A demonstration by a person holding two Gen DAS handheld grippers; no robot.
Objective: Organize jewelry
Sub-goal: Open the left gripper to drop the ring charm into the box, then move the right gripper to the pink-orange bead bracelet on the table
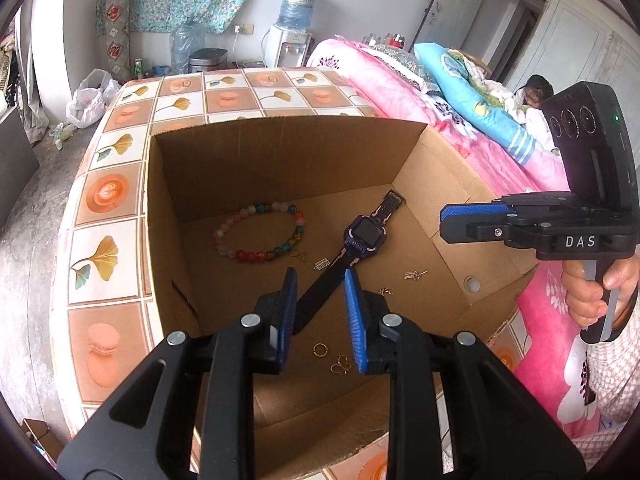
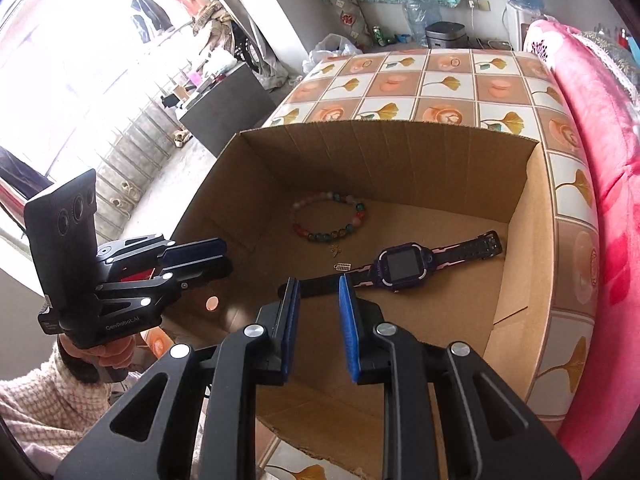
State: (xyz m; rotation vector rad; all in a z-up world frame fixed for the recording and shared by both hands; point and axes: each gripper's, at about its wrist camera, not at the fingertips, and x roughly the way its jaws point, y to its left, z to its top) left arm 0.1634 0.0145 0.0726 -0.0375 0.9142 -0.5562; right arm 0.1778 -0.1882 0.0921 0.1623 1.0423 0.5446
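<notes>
Progress: all the jewelry you can see lies loose on the floor of the cardboard box [image 1: 280,152]; nothing looks sorted or grouped yet, so judge the task as barely begun or still open.
Bead bracelet [image 1: 259,233]: flat toward the far left of the box floor, apart from the other pieces.
Watch [image 1: 364,236]: lies diagonally across the middle, strap ends toward the far right corner and toward you.
Small gold pieces: two charms [image 1: 298,256] sit just beside the watch strap; a ring [image 1: 320,349] and a butterfly charm [image 1: 341,365] lie near the close wall; two more bits [image 1: 414,275] sit to the right. They are too small to name for certain.
Left gripper [image 1: 320,284]: your jaws stand moderately apart and empty, hanging over the near watch strap.
Right gripper [image 2: 319,292]: jaws likewise apart, holding nothing, above the near end of the strap.
Edges: the box walls are tall on the far, left and right sides; the near wall is lower and ragged. The right wall has a round hole [image 1: 471,283].
Room to move: the box floor is open between pieces, but both grippers crowd the same near area, so you should come in from above and keep them separated.
Surroundings: the box rests on a tiled-pattern bench [image 1: 120,184], with a pink bed [image 1: 400,92] close on the right.
</notes>
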